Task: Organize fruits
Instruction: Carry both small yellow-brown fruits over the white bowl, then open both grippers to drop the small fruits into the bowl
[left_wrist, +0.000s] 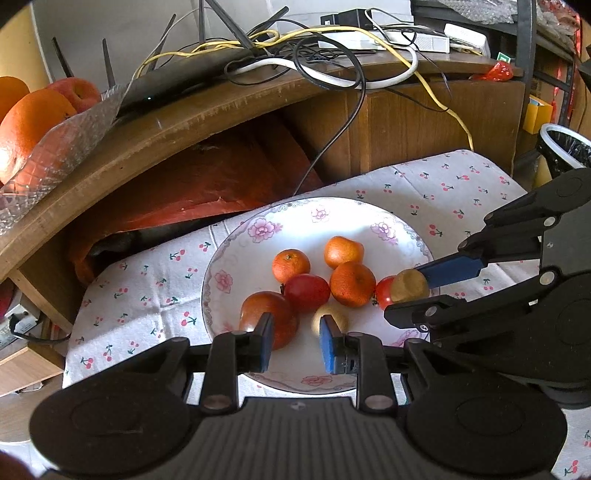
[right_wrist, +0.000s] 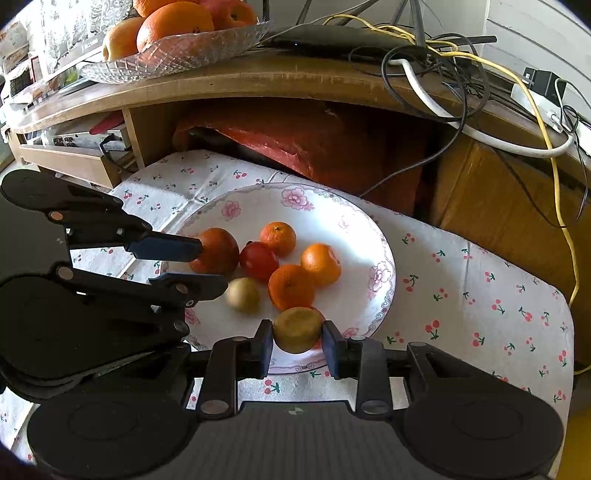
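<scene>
A white flowered plate on a cherry-print cloth holds three small oranges, a red tomato, a large red-orange fruit and a small, blurred yellowish fruit. My left gripper is open just above the plate's near side, with the large fruit and the yellowish fruit lying just beyond its fingertips. My right gripper is shut on a brownish-yellow fruit over the plate's edge, above a second tomato.
Behind the plate, a wooden shelf overhangs a red bag. On the shelf stand a glass bowl of big oranges and an apple, a router and tangled cables. A lined bin stands on the right.
</scene>
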